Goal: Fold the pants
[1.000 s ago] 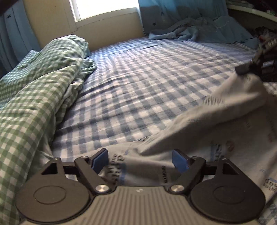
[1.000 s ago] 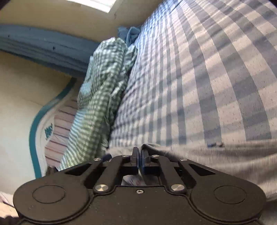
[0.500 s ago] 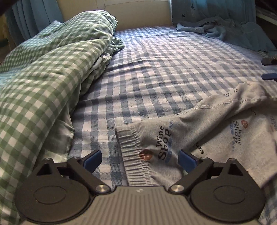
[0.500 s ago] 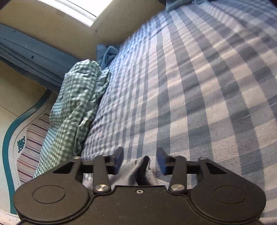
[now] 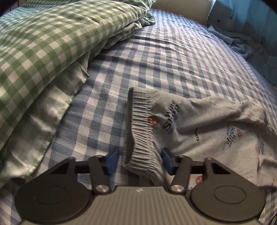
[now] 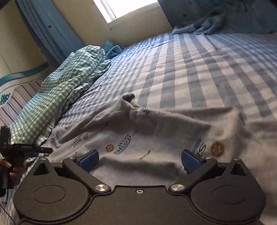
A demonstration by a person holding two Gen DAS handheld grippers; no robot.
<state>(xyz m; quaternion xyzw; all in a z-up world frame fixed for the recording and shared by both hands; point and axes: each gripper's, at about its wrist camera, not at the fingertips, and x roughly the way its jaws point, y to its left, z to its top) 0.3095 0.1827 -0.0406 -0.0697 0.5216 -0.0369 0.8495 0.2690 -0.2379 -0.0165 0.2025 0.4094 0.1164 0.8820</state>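
Since a moment ago your right gripper has let go and both sets of fingers gape over the soft, limp pants on the bed, so your left gripper should pinch the thick waistband.

blue checked bed sheet, green gingham duvet, bright window, blue curtains

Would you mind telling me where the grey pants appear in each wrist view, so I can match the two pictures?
Left wrist: grey pants fill the lower right, waistband between the open left tool.
Right wrist: pants span the lower middle.
Shared landmark: green checked duvet, at left in both.
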